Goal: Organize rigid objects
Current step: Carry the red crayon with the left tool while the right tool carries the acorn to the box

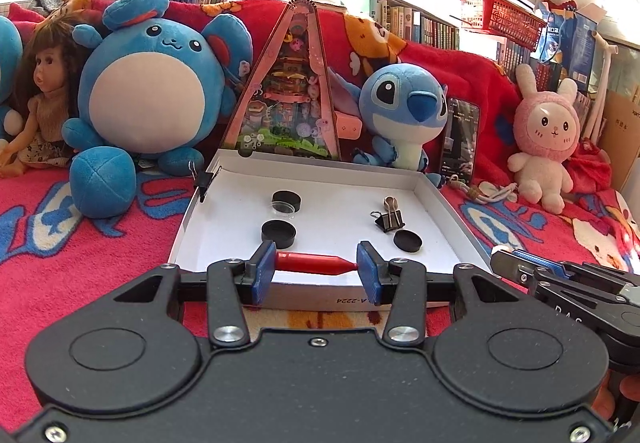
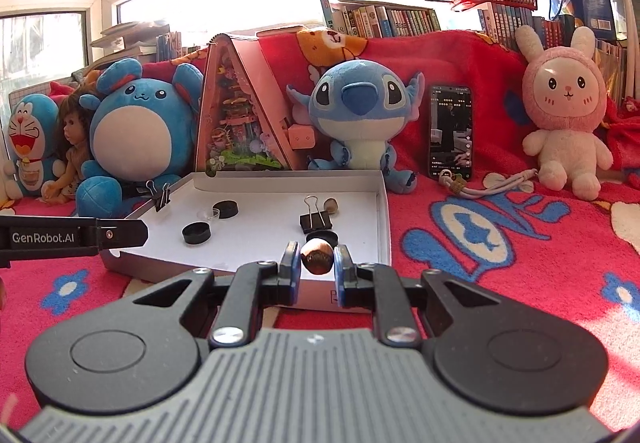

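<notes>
two grippers hover over a red patterned blanket (image 1: 100, 243) with plush toys (image 1: 156, 83) and books (image 2: 384, 19) behind. left gripper (image 1: 316, 267) clamps a red pen (image 1: 316, 263) crosswise, tip pointing right, above the white tray (image 1: 436, 199); right gripper (image 2: 317, 267) clamps a brown nut (image 2: 317, 257) at the tray's near edge.
</notes>
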Demonstrator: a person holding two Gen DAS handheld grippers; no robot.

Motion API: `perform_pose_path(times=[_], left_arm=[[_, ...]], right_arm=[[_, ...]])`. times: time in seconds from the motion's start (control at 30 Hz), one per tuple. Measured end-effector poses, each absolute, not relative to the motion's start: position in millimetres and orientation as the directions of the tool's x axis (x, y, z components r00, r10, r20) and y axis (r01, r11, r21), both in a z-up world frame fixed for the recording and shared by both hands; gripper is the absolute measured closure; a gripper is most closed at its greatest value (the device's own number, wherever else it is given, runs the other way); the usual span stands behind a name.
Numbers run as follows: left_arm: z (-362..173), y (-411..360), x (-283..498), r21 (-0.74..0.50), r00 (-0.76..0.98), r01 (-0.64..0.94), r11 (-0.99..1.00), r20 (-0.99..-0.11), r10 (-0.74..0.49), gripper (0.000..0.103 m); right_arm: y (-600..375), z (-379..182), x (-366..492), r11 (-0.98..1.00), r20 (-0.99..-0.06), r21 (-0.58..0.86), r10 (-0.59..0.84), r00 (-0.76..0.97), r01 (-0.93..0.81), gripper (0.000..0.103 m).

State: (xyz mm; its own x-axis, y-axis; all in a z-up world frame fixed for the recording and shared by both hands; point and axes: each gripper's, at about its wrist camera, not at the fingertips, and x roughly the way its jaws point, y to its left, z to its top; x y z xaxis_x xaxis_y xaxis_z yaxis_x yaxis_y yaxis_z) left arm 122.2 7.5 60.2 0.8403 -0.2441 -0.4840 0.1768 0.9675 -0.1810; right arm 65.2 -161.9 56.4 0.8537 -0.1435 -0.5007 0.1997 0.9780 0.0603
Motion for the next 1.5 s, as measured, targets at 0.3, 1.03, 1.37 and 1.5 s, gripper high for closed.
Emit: perform_pose_path(times=[0.3, 1.03, 1.37, 1.5], left_arm=[[52, 8, 150, -0.193, 0.833, 0.187, 0.963, -0.489, -0.26, 0.061], [23, 7, 185, -0.22, 0.797, 0.157, 0.963, -0.547, -0.255, 0.061], [16, 7, 194, -0.236, 0.782, 0.146, 0.961, -0.567, -0.259, 0.061], [13, 7, 199, -0.231, 0.78, 0.139, 0.963, -0.574, -0.25, 0.061]], right_arm=[[-170, 51, 88, 0.973, -0.512, 0.07, -0.153, 0.845, 0.218, 0.081], [-178, 27, 119, 0.966, -0.565, 0.105, -0.138, 0.813, 0.237, 0.081], [-178, 23, 125, 0.969, -0.58, 0.097, -0.132, 0.804, 0.229, 0.081], [-177, 20, 133, 0.97, -0.593, 0.092, -0.128, 0.795, 0.225, 0.081]])
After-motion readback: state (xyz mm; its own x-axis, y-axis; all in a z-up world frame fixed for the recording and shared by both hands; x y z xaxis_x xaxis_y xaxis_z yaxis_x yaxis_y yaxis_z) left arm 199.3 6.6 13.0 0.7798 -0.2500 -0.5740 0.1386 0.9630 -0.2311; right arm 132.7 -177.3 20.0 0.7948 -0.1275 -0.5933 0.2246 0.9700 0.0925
